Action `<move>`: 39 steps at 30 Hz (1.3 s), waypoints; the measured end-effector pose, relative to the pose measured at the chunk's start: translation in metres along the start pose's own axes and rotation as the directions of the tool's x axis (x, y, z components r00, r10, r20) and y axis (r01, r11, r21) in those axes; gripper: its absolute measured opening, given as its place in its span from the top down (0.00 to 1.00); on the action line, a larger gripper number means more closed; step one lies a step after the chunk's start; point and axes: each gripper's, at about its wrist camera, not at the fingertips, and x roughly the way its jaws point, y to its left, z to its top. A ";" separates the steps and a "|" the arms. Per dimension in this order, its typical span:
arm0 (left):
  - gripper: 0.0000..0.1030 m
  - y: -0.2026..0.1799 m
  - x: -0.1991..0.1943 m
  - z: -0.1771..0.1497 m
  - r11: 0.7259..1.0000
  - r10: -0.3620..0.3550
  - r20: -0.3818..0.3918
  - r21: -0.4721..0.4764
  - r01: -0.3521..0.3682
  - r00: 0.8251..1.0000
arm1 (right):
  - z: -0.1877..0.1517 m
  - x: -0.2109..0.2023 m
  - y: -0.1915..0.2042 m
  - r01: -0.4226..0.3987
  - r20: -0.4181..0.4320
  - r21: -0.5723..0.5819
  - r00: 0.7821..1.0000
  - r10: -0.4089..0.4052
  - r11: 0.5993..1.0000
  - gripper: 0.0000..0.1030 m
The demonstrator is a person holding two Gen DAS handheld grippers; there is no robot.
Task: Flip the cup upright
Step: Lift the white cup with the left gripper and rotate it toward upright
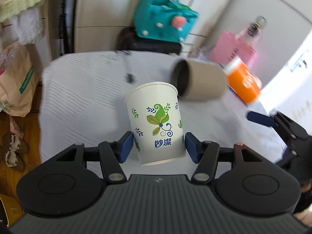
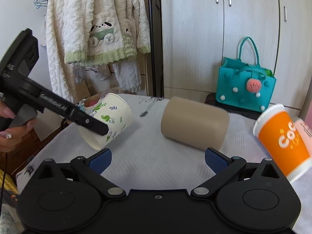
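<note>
My left gripper (image 1: 159, 146) is shut on a white paper cup with green leaf print (image 1: 156, 124), gripped near its base and held above the table, rim tilted up and away. In the right wrist view the same cup (image 2: 113, 117) hangs tilted in the left gripper's fingers (image 2: 91, 122) at the table's left edge. A plain brown cup (image 2: 195, 122) lies on its side mid-table; its open mouth shows in the left wrist view (image 1: 198, 80). An orange cup (image 2: 282, 142) stands upside down at the right. My right gripper (image 2: 158, 159) is open and empty, just short of the brown cup.
The table has a white patterned cloth (image 2: 146, 156). A teal felt bag (image 2: 245, 85) sits behind the table. A pink box (image 1: 234, 48) is at the far right. Fluffy clothes (image 2: 97, 29) hang at the back left. Paper bags (image 1: 15, 81) stand on the floor left.
</note>
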 end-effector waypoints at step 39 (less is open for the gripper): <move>0.25 -0.100 0.049 -0.018 0.985 -0.173 -0.166 -0.019 0.173 0.971 | -0.065 -0.052 -0.062 -0.172 -0.021 0.134 0.984 0.177 0.976 0.00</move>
